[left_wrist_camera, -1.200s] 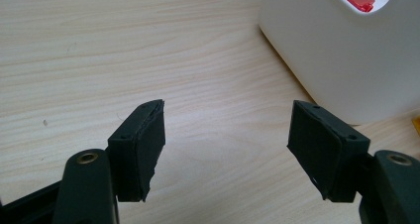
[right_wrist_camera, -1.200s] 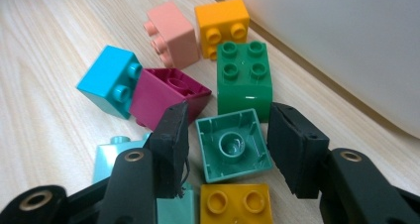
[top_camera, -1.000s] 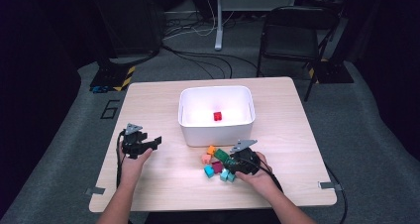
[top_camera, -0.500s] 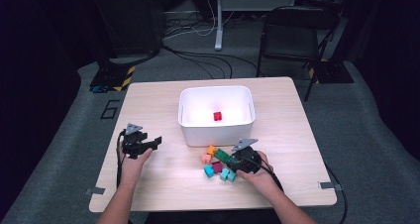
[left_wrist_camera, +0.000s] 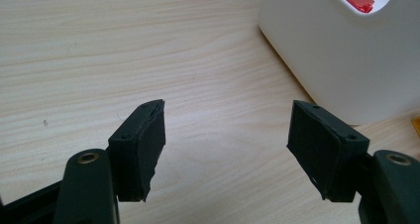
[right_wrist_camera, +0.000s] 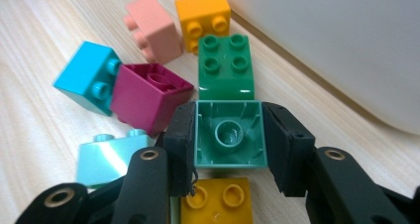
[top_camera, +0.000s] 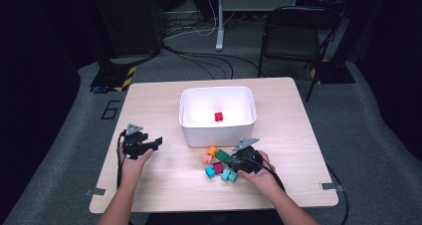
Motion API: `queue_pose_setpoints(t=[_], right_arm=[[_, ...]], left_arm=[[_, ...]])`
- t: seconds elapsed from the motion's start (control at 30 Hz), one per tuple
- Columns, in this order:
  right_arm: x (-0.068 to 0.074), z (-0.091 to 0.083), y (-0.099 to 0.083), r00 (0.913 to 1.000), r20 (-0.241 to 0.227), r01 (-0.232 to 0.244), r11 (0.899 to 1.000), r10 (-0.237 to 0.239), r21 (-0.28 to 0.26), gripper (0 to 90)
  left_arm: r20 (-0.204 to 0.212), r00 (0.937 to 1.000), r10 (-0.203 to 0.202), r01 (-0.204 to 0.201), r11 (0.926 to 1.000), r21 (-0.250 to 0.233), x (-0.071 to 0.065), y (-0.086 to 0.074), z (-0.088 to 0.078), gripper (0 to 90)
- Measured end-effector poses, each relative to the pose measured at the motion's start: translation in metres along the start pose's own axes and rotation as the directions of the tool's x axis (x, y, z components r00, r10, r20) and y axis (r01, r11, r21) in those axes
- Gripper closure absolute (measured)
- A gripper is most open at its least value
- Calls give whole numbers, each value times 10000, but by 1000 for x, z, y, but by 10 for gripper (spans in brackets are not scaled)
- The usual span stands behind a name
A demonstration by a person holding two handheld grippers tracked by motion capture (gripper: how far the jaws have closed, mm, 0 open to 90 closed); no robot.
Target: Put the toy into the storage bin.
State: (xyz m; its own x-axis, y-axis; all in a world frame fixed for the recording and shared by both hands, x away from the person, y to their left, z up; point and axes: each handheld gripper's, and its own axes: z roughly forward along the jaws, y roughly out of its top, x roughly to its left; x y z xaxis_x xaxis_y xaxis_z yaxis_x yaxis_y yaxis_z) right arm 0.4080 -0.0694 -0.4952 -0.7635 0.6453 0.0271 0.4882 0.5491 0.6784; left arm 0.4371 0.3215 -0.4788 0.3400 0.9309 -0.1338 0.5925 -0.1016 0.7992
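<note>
Right hand-held gripper (right_wrist_camera: 229, 149) is clamped on a teal-green brick (right_wrist_camera: 229, 134), pads pressing both its sides, hollow underside facing the camera; its jaws have just been closing onto it. The brick sits low over the worktop (top_camera: 164, 185) in the brick pile just in front of the white bin (top_camera: 217, 130), near the bin's front wall. Around it in the right gripper view: green brick (right_wrist_camera: 225, 68) just beyond, studs up; orange brick (right_wrist_camera: 203, 17) and pink brick (right_wrist_camera: 150, 29) farther, close to the bin; magenta brick (right_wrist_camera: 148, 97) to the left, hollow side up, touching a blue brick (right_wrist_camera: 86, 78); a pale turquoise brick (right_wrist_camera: 109, 157) at lower left; a yellow brick (right_wrist_camera: 218, 201) under the jaws (partly hidden). Left hand-held gripper (left_wrist_camera: 225, 149) is open, nothing between its pads, hovering over bare worktop left of the bin. One red brick (top_camera: 218, 116) lies inside the bin.
</note>
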Motion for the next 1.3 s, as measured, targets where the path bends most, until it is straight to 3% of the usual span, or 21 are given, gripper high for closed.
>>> queue_pose_setpoints(t=[0.67, 1.3], right_arm=[[0, -36, 25, 9986, -509, -166, 9997, 158, -150, 583], [-1, -78, 66, 9928, -1196, -49, 9990, -5, -442, 583]], left_arm=[[40, 10000, 19, -19, 10000, 79, 0, 0, 1, 306], [29, 10000, -1, 0, 9999, 115, 0, -1, 1, 306]])
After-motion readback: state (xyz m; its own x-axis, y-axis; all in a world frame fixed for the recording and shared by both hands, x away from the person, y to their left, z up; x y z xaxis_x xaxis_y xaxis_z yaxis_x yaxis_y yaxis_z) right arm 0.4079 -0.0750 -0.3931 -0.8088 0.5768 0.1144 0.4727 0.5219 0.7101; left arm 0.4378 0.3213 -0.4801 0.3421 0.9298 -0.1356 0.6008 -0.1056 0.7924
